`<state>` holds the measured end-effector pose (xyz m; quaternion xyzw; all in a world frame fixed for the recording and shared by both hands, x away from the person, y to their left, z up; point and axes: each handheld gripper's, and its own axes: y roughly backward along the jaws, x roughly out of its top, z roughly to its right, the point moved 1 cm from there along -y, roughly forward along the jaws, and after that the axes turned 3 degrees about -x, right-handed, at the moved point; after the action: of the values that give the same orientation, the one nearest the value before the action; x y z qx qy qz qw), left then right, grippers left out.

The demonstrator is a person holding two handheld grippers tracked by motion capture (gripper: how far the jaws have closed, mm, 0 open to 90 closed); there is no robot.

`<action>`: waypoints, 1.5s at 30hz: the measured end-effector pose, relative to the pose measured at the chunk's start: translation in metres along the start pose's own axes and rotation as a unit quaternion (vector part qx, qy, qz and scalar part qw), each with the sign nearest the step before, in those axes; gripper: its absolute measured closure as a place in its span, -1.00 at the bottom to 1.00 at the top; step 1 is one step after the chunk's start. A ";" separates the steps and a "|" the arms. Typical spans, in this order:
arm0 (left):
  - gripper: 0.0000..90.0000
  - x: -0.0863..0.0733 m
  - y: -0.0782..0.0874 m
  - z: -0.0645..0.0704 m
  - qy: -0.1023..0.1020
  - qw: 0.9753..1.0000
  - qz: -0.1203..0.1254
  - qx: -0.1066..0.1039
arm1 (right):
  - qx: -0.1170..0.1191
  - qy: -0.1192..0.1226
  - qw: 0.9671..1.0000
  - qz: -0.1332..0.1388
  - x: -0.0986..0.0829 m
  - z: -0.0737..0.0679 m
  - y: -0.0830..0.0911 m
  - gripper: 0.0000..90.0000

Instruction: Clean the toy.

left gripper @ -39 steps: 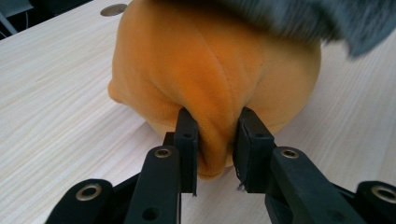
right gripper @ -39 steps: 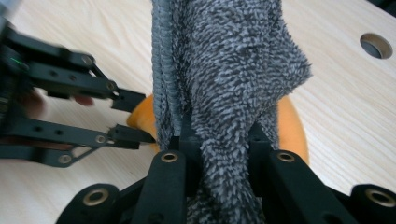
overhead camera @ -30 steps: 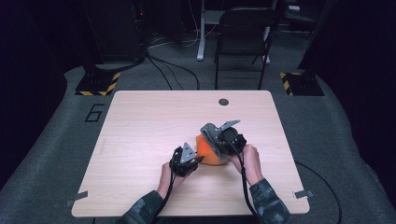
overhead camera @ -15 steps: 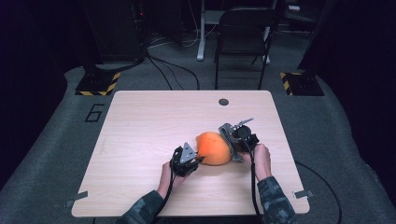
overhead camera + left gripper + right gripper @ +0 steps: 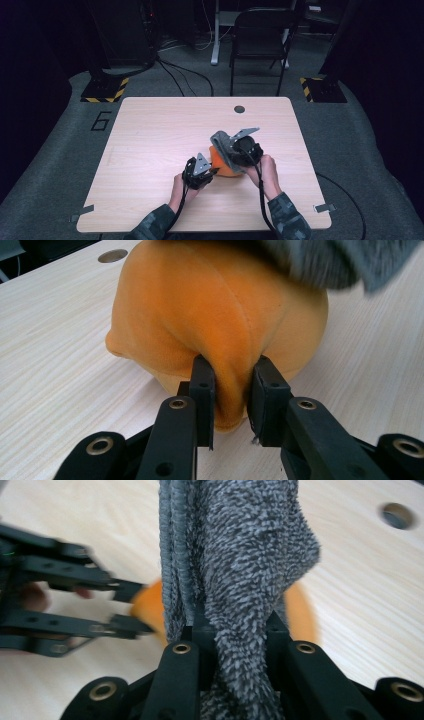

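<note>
Orange plush ball (image 5: 220,315), pinched by the left gripper (image 5: 231,390), looks mid-wipe, the right gripper (image 5: 235,635) clamping a grey terry cloth (image 5: 240,555) over it.

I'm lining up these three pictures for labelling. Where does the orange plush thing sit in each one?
High view: the orange plush lies at table centre-right, between the left gripper and the right gripper.
Left gripper view: it takes up the upper middle, a fold pinched between the jaws.
Right gripper view: an orange blur behind the grey cloth.
Shared landmark: the round table hole.
</note>
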<state>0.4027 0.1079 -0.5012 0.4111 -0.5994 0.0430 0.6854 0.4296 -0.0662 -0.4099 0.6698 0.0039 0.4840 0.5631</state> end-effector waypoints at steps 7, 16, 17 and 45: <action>0.66 0.000 -0.001 0.000 -0.003 1.000 -0.002 -0.004 | -0.022 -0.011 1.000 -0.020 -0.008 0.010 -0.011 0.69; 0.66 -0.001 -0.001 -0.002 0.002 1.000 -0.002 -0.011 | -0.042 -0.054 0.996 -0.050 -0.026 0.045 -0.018 0.69; 0.66 -0.001 -0.001 -0.002 0.003 1.000 -0.002 -0.012 | -0.044 -0.061 0.996 -0.054 -0.028 0.047 -0.019 0.69; 0.64 -0.001 0.000 -0.004 0.015 1.000 0.002 -0.018 | -0.064 -0.120 0.985 -0.106 -0.054 0.083 -0.041 0.67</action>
<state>0.4056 0.1110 -0.5023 0.3967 -0.5903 0.0397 0.7018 0.4766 -0.1433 -0.4672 0.6814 -0.0232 0.3368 0.6494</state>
